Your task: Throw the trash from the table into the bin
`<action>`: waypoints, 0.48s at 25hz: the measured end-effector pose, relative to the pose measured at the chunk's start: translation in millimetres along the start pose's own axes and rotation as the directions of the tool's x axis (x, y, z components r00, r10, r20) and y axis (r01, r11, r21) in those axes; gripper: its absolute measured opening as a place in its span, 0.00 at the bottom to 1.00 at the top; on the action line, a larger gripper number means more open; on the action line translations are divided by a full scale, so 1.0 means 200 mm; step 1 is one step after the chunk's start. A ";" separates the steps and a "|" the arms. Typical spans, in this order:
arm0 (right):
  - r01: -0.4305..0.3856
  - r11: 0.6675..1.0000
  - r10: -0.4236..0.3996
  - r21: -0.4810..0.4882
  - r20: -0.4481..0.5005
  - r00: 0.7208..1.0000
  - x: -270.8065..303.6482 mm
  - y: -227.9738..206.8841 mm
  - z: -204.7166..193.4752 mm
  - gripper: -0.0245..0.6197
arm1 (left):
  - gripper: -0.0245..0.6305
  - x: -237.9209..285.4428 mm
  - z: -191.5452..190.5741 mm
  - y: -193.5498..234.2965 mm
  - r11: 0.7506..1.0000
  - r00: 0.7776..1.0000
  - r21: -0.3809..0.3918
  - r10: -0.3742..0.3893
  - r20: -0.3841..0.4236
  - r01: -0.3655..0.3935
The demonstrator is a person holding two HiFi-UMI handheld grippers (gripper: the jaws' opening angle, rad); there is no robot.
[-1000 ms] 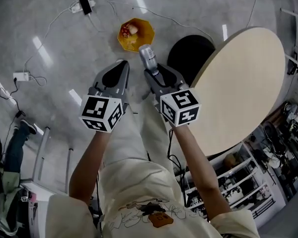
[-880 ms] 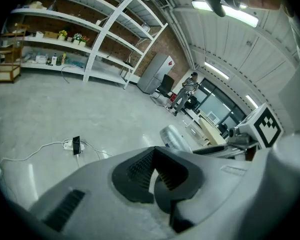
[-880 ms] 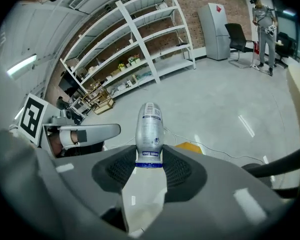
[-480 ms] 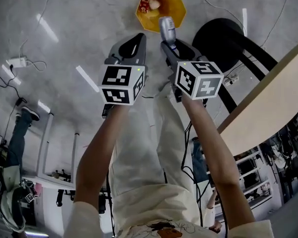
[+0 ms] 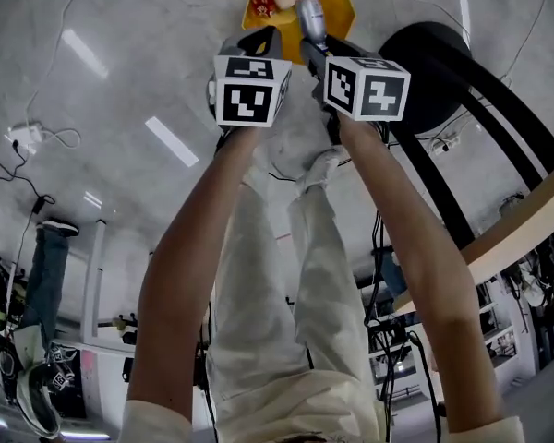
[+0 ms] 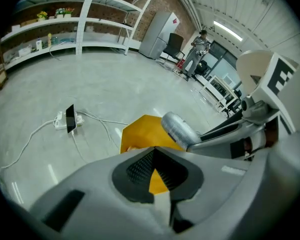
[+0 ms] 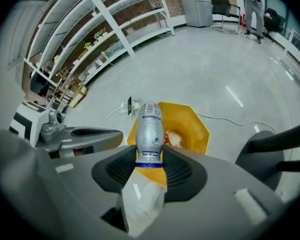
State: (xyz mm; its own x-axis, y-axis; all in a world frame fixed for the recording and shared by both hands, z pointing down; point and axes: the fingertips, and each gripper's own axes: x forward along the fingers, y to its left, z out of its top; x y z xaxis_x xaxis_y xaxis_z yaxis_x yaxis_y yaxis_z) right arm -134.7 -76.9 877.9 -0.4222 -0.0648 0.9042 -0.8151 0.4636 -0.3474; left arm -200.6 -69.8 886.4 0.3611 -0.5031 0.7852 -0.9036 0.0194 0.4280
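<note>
Your right gripper point(image 7: 150, 160) pinches the silver bottle point(image 7: 150, 126) by its near end, pointed at the yellow bin point(image 7: 195, 129). The bottle looks light, slick, likely crushable. Left gripper point(image 6: 152, 159) pressed together, empty.

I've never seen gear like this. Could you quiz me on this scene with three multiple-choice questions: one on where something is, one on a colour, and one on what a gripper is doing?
1. Where does the bin stand?
A) on the floor
B) on a table
C) on a shelf

2. What colour is the bin?
A) blue
B) yellow
C) black

3. What is the right gripper doing?
A) standing open and empty
B) pinching a cable
C) gripping a silver bottle

Answers:
1 A, grey floor surrounds the bin on all sides.
2 B, its walls are bright yellow.
3 C, the jaws press on the bottle's sides, with the bin just beyond it.
</note>
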 end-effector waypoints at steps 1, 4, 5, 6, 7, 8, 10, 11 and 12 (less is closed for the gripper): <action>-0.001 1.000 0.001 0.027 0.007 1.000 0.04 -0.04 0.00 0.30 | 0.05 0.05 -0.01 0.01 1.000 1.000 0.004 0.001 -0.011 -0.001; -0.021 0.996 0.020 0.090 0.014 1.000 0.22 -0.14 0.00 0.30 | 0.05 0.20 -0.04 0.08 1.000 0.999 0.013 0.005 -0.041 -0.005; -0.026 0.994 0.025 0.105 0.011 1.000 0.27 -0.17 -0.01 0.30 | 0.05 0.24 -0.05 0.09 1.000 0.999 0.017 0.006 -0.048 -0.005; -0.030 0.992 0.030 0.121 0.007 1.000 0.31 -0.19 -0.03 0.30 | 0.05 0.26 -0.07 0.10 1.000 0.998 0.020 0.006 -0.054 -0.005; -0.034 0.990 0.034 0.138 0.003 0.999 0.33 -0.20 -0.05 0.30 | 0.05 0.27 -0.09 0.10 1.000 0.998 0.021 0.007 -0.061 -0.006; -0.038 0.988 0.038 0.152 0.000 0.999 0.35 -0.21 -0.08 0.30 | 0.05 0.28 -0.12 0.10 1.000 0.998 0.019 0.008 -0.066 -0.007; -0.050 0.985 0.051 0.165 0.003 0.999 0.37 -0.22 -0.10 0.30 | 0.05 0.30 -0.15 0.11 1.000 0.998 0.014 0.016 -0.069 -0.015; -0.056 0.985 0.056 0.165 0.005 0.998 0.38 -0.23 -0.09 0.30 | 0.05 0.31 -0.16 0.12 1.000 0.997 0.013 0.022 -0.070 -0.022; -0.061 0.984 0.060 0.165 0.006 0.998 0.38 -0.23 -0.09 0.30 | 0.05 0.33 -0.16 0.14 0.999 0.997 0.015 0.030 -0.073 -0.029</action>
State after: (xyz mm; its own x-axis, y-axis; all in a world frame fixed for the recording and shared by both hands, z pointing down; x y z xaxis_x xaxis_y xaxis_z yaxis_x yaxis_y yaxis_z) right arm -123.0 -87.5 966.7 -0.4732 -0.0421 0.8800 -0.8422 0.3147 -0.4378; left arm -194.6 -74.4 964.0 0.3494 -0.4382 0.8282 -0.9171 0.0212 0.3981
